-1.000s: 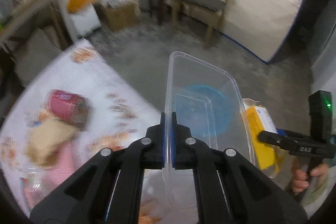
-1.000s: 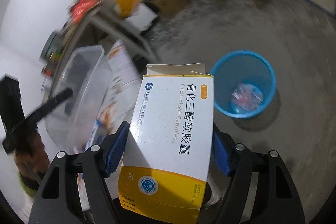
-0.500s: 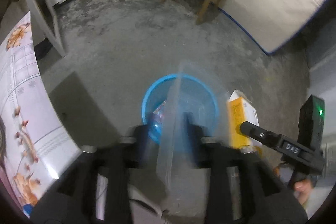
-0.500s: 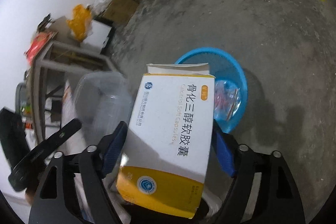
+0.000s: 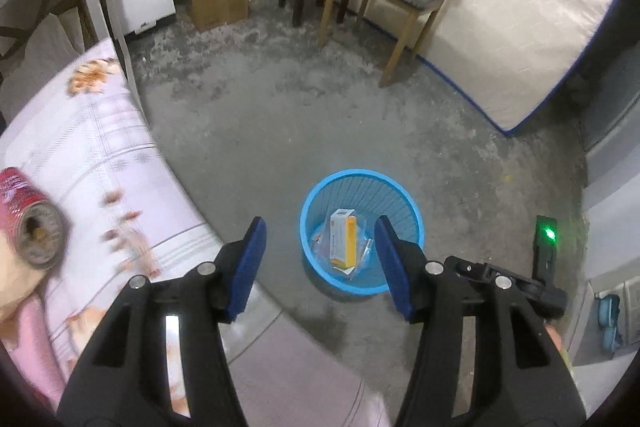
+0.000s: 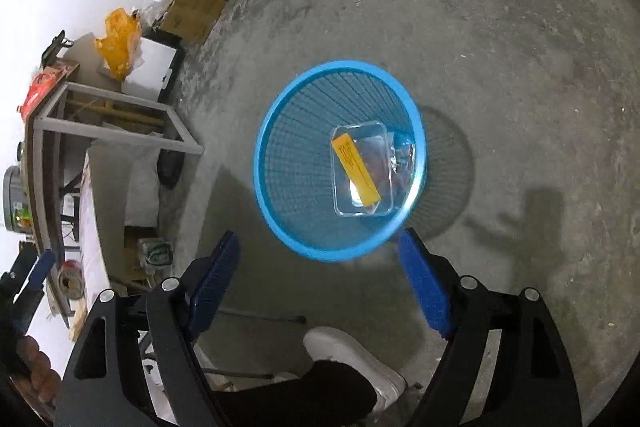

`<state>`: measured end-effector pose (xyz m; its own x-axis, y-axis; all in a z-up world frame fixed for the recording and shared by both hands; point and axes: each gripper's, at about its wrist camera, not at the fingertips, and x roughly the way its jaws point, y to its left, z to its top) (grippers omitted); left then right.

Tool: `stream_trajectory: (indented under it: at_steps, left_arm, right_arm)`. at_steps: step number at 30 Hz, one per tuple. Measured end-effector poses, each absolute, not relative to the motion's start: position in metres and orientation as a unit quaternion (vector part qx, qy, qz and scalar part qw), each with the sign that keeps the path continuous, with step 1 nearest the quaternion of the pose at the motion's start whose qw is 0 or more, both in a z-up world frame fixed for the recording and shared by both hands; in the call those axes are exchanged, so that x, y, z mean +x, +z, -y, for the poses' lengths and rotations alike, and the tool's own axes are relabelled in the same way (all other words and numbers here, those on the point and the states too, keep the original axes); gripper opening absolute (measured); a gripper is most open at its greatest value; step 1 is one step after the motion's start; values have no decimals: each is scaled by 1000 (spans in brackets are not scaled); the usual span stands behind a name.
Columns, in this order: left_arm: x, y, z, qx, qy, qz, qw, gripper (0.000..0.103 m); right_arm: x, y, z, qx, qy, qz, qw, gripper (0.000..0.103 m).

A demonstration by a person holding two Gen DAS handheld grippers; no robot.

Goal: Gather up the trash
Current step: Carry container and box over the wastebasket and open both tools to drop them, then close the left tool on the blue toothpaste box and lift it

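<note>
Both our left claw (image 5: 320, 247) and right claw (image 6: 320, 283) had just opened and hung empty over the blue bin (image 6: 280, 187); the yellow box (image 6: 355, 169) and clear container (image 6: 380, 205) lay inside. Next we judged the red can (image 5: 28, 215) on the table (image 5: 104, 155) deserved a centred grip.

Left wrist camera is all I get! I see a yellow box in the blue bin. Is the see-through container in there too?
Observer: Yes. The right wrist view shows the clear plastic container lying in the blue bin, against the yellow box.
Operator: Is the right tool holding something?
Observer: No. The right tool is empty near the bin's rim, and its jaws have just been opening.
Operator: What's under it?
Observer: A white shoe on the concrete floor.
</note>
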<state>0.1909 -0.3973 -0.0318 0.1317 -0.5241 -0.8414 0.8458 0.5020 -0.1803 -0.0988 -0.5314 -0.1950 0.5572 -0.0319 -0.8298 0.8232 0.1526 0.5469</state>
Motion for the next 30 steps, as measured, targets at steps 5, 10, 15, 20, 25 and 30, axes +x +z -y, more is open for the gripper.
stream_trajectory:
  at_steps: [5,10,15,20,25,30]
  left_arm:
    - [184,10,316,163,-471,-420,758,63]
    - [187,35,207,121,-428,-388,807,64]
    - [187,27,125,86,-370,-383,842,64]
    - [186,1,90,82,-360,-391,843,64]
    - [196,-30,100,112,-353,-422,827,64]
    - [197,-54,119,164,-335,-433,821,66]
  right_arm:
    - [-105,-162,505,540,-306,-353,700,79]
    - [-94,-130,474,525,-272,-360,721,79]
    - [-55,-93,429,502,-208,-368,754,79]
    - [2,-66,377,472,-123,-390,781,79]
    - [48,-53,331,445,-66,-416,791,79]
    - [70,-47,296,417,-34,-439,795,79]
